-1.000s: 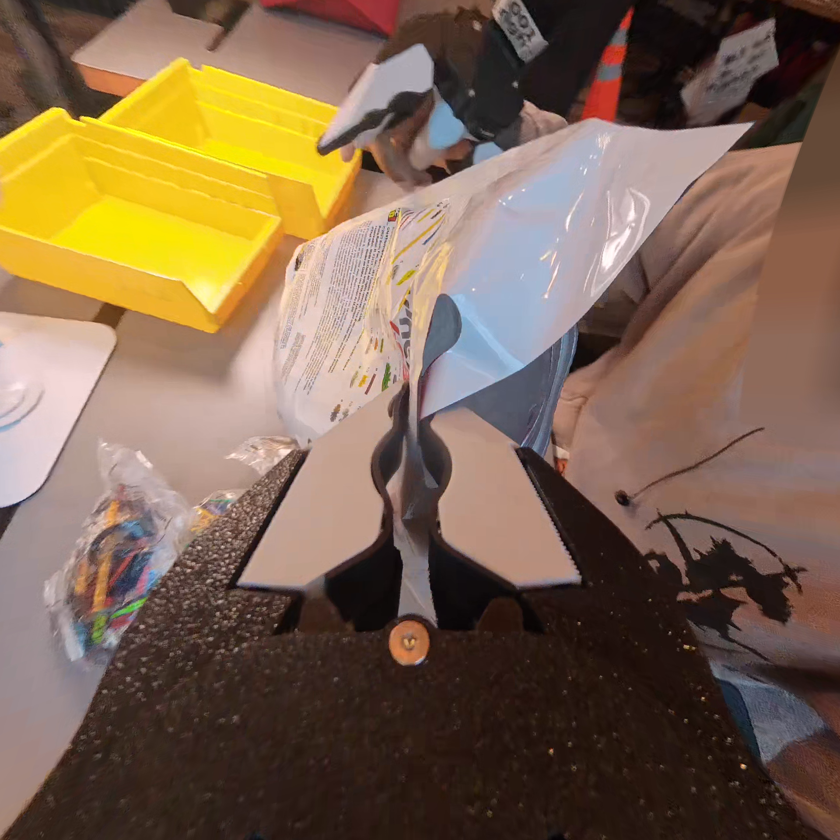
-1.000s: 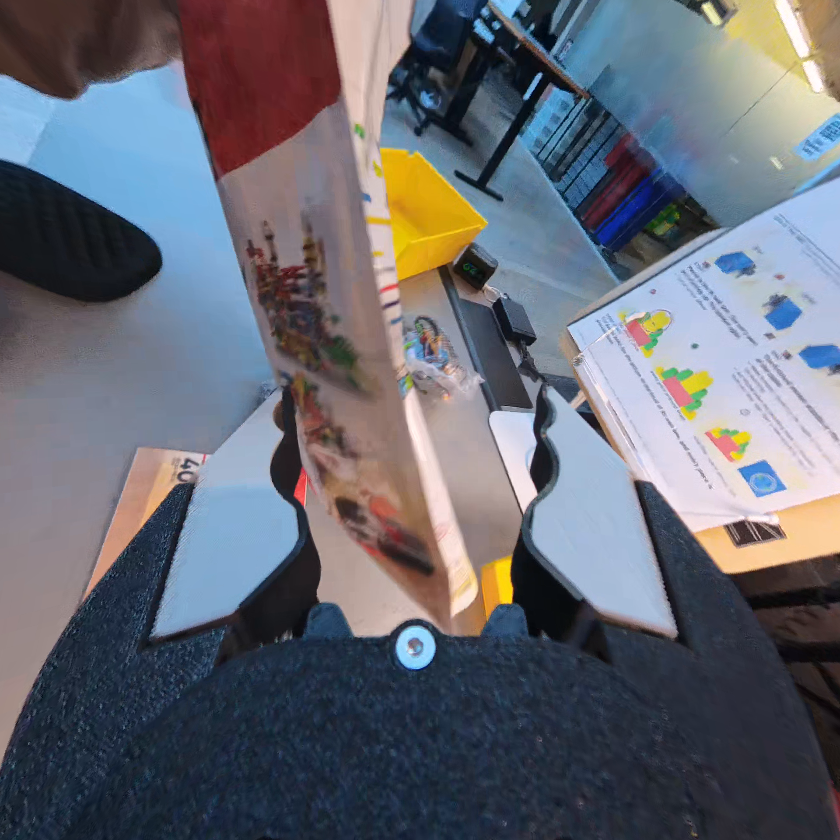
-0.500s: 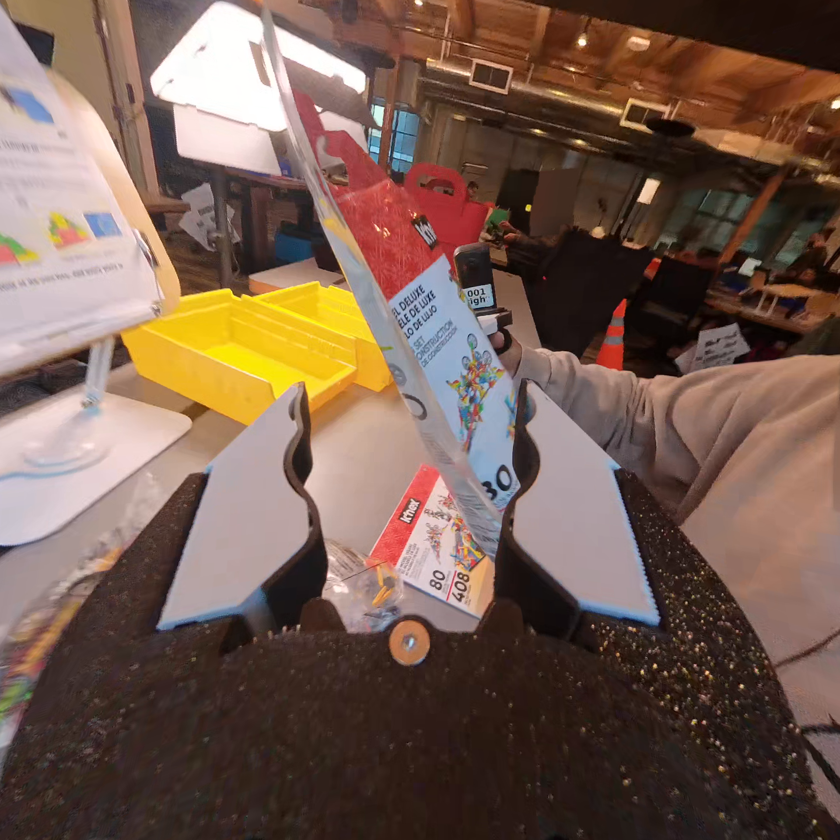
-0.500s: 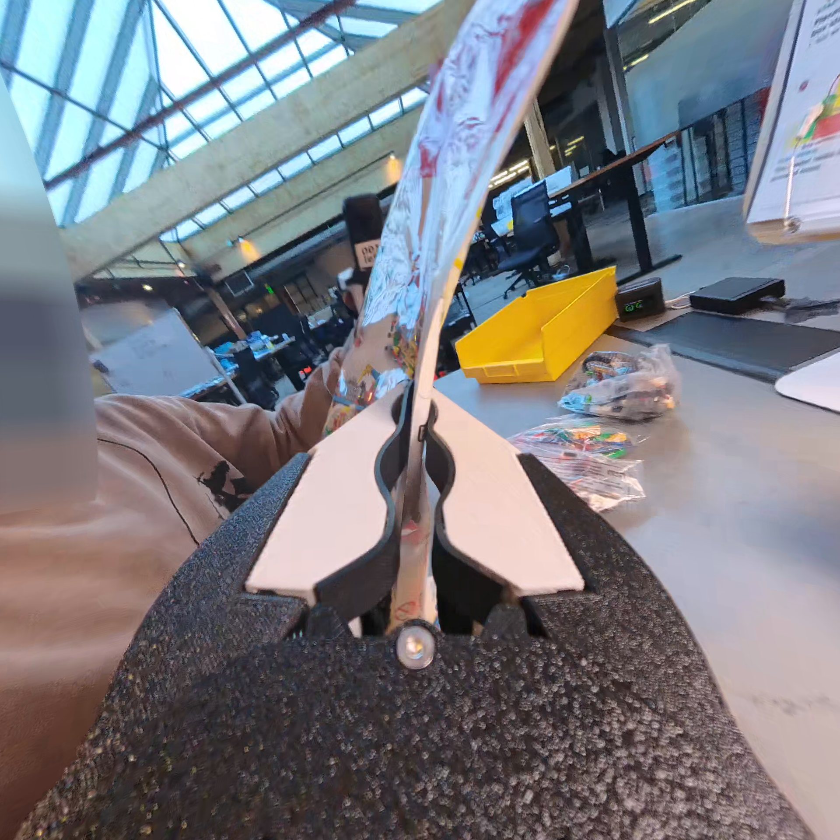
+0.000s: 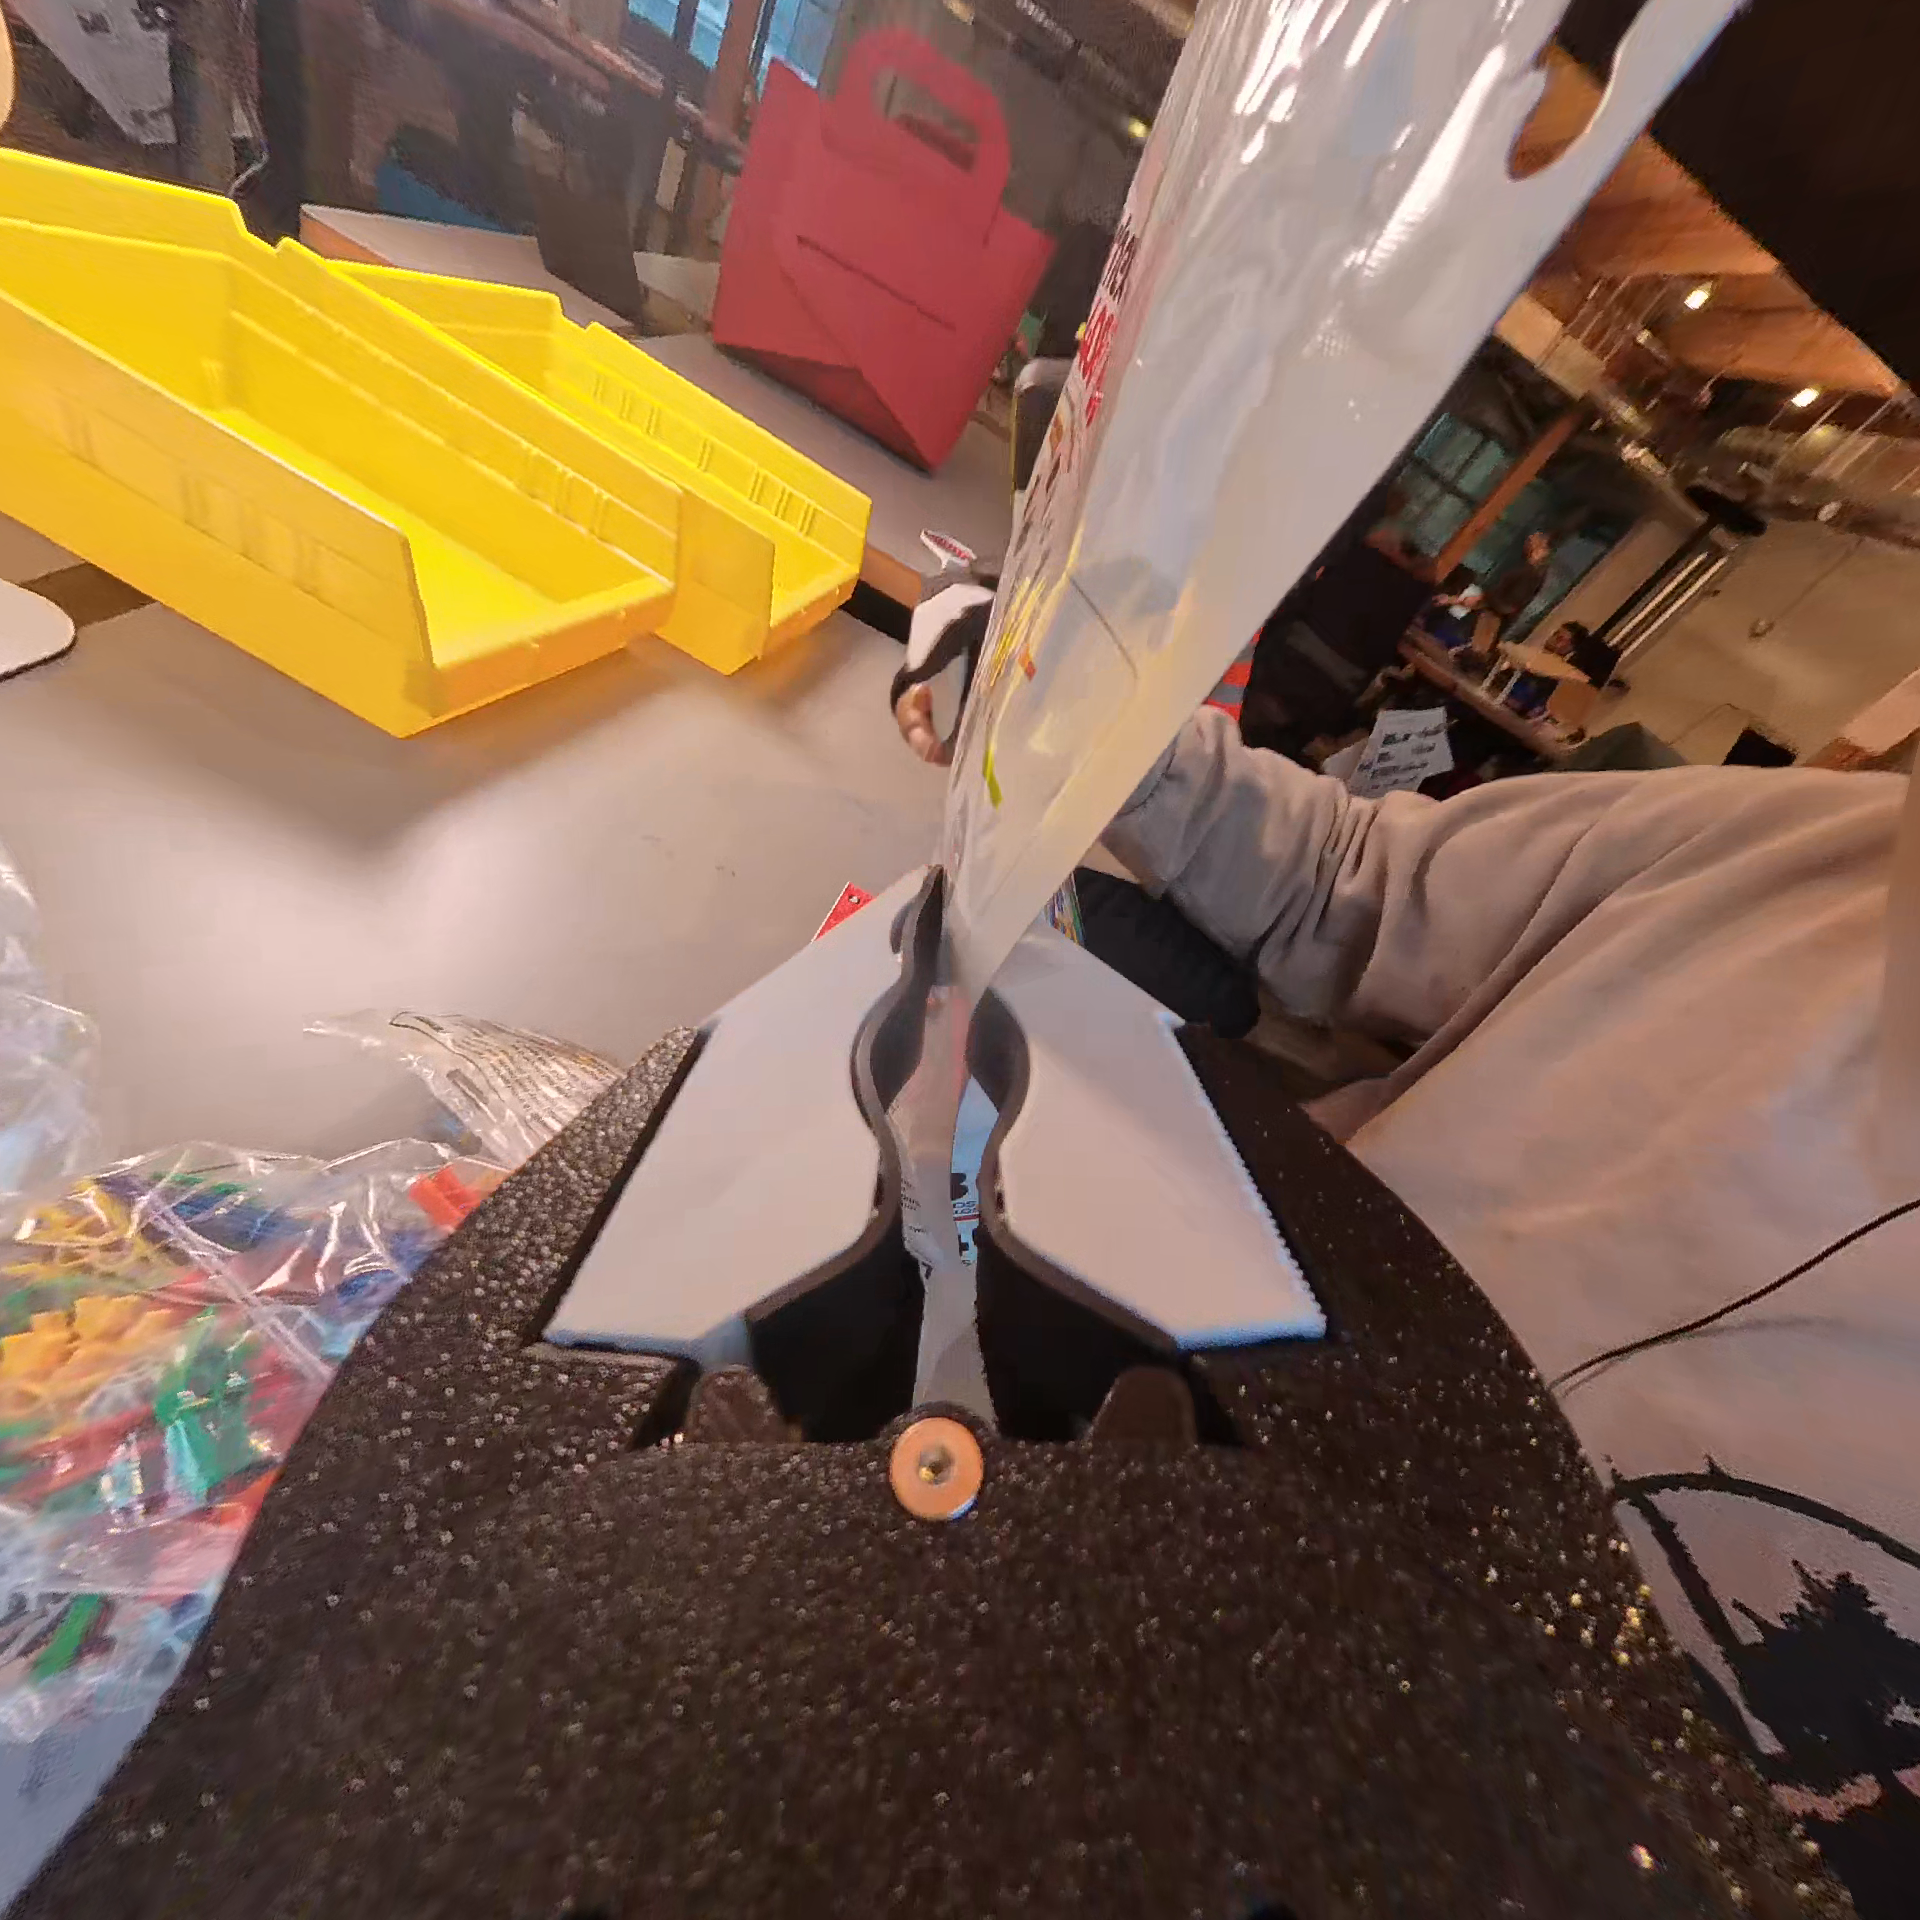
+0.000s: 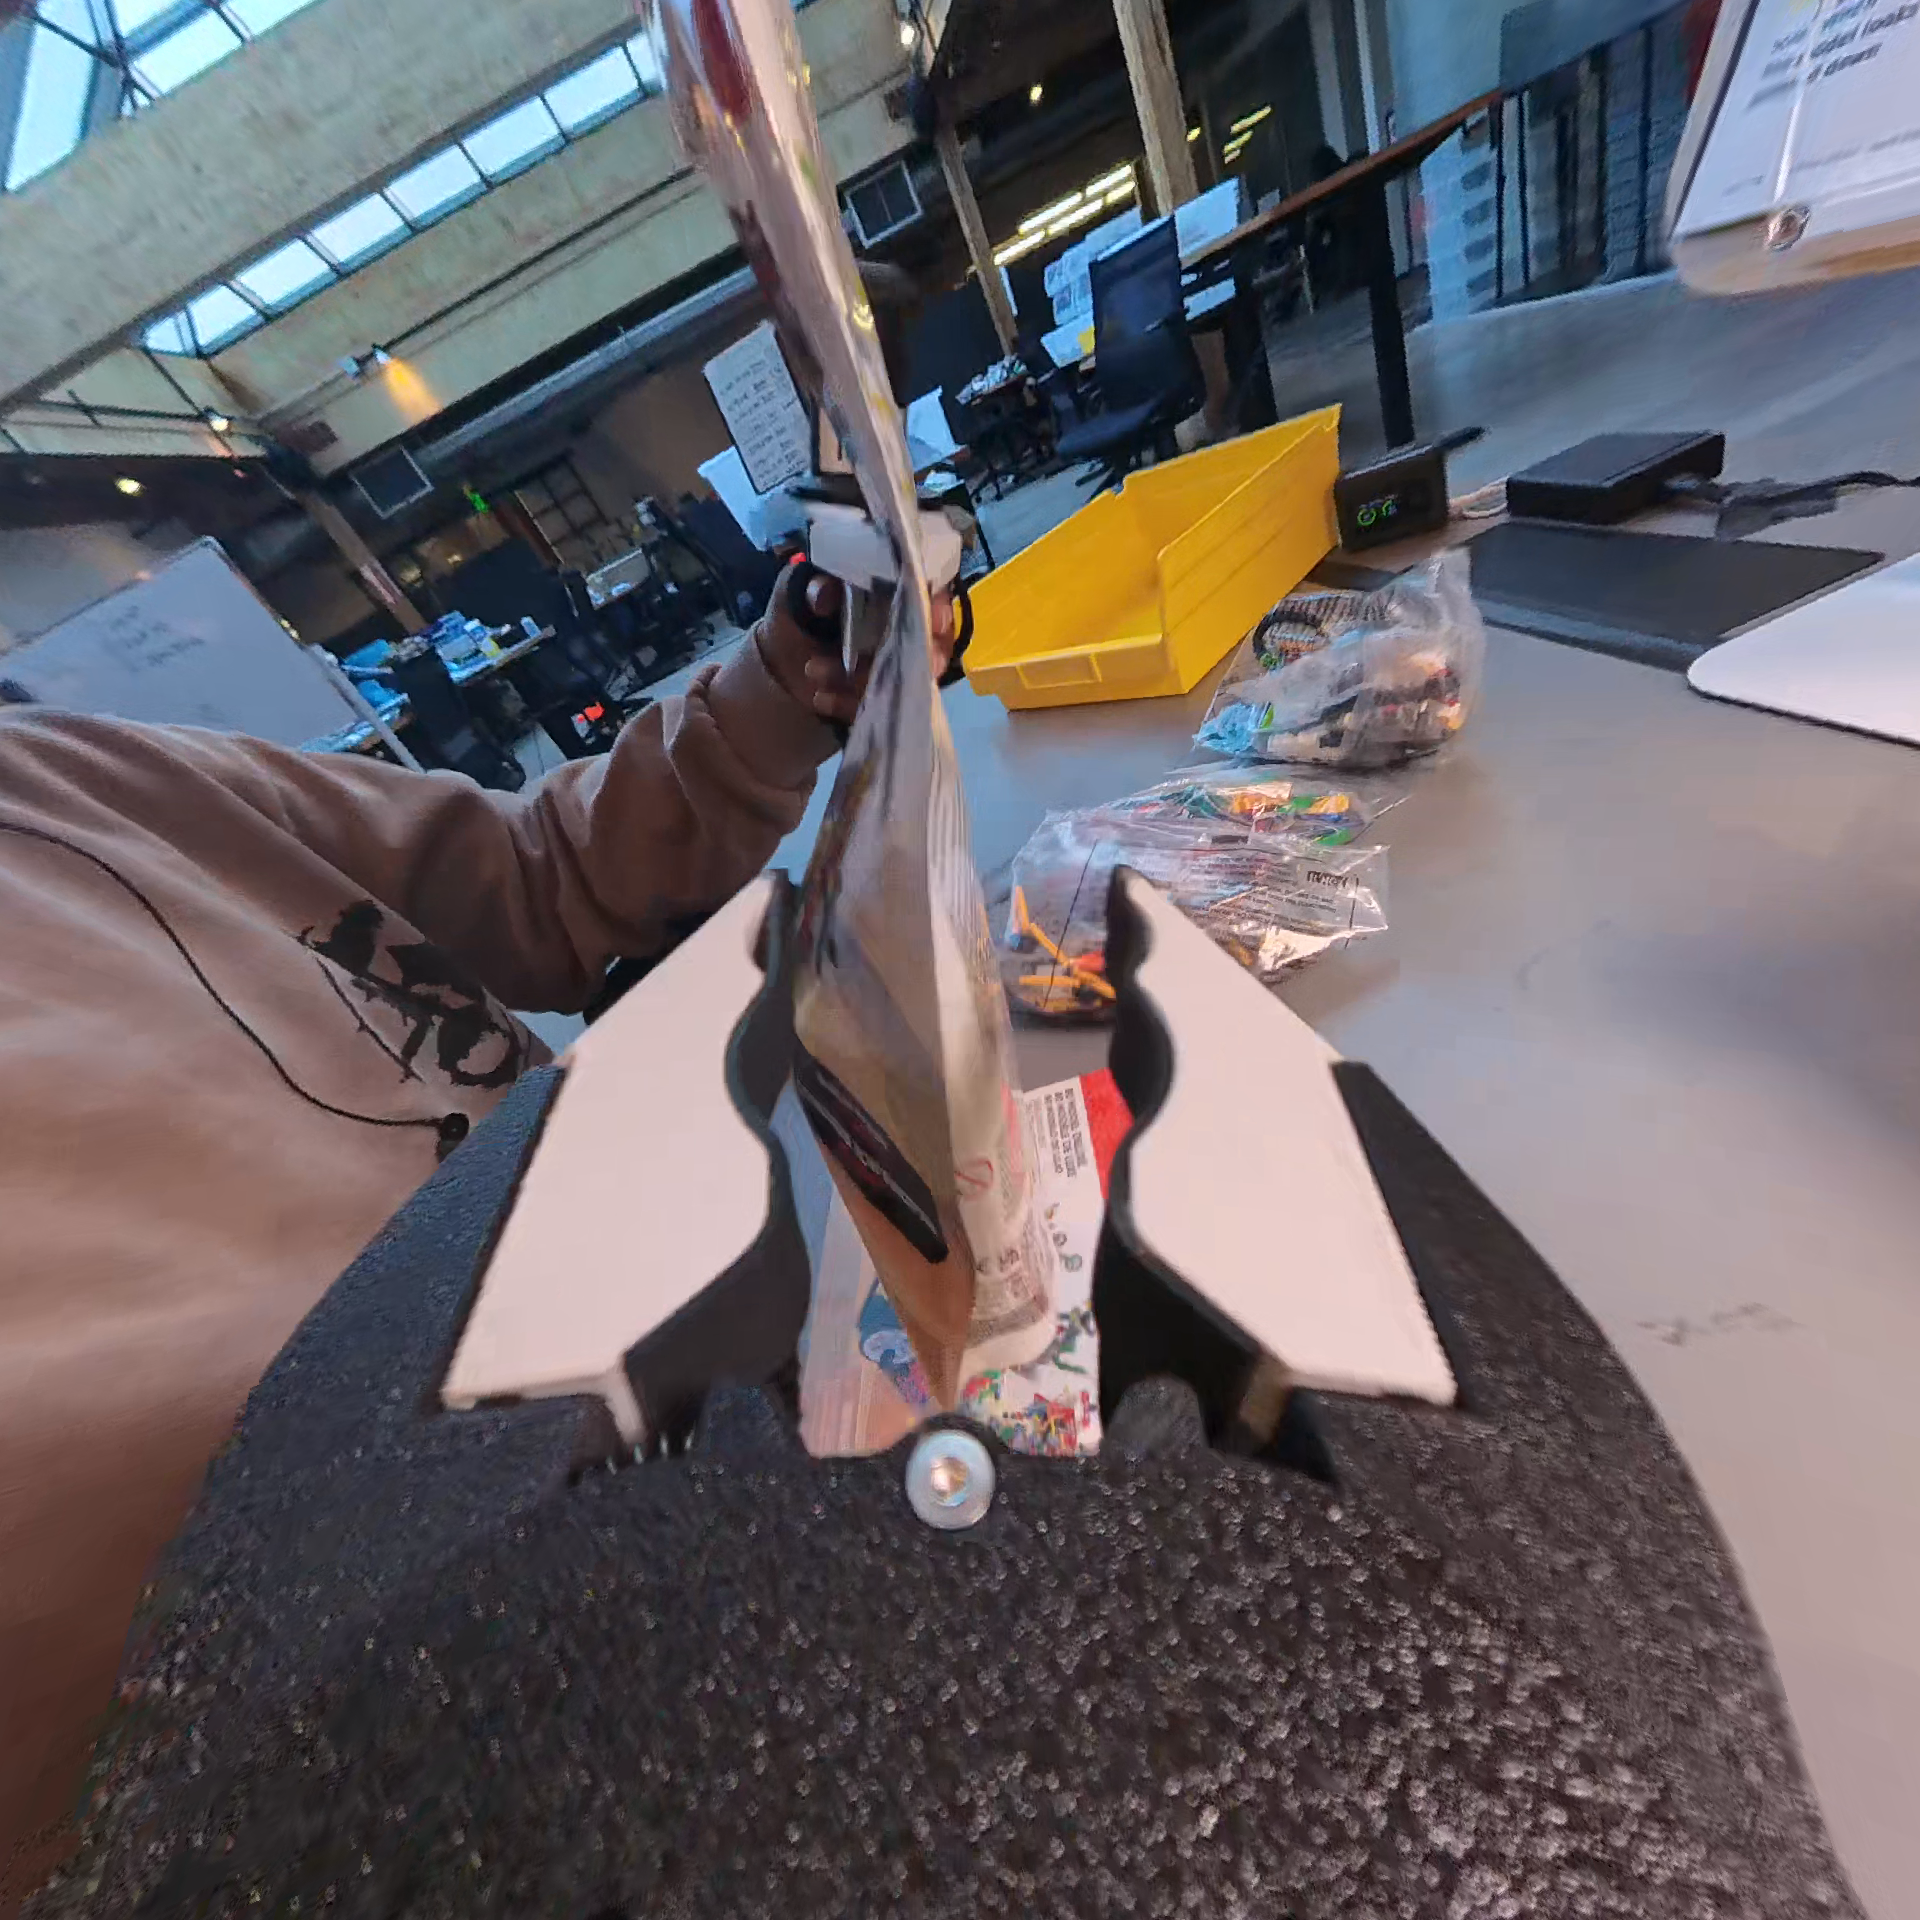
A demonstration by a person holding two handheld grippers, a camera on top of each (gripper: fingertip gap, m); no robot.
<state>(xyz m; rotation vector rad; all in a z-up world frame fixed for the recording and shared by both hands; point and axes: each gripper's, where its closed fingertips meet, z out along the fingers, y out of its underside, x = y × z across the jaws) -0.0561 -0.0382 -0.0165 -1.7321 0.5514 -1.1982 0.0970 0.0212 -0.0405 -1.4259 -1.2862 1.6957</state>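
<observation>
Two yellow bins (image 5: 416, 499) on grey table (image 5: 416, 862), left jaws pinching glossy bag (image 5: 1226, 416), right jaws apart

Bare grey tabletop (image 5: 447, 831) lies open in the middle, between 2 yellow bins (image 5: 436, 488) at far left and clear bags of coloured parts (image 5: 156, 1351) at near left. The upright glossy bag (image 5: 1226, 436) and a beige sleeve (image 5: 1455, 935) block the right side.
</observation>
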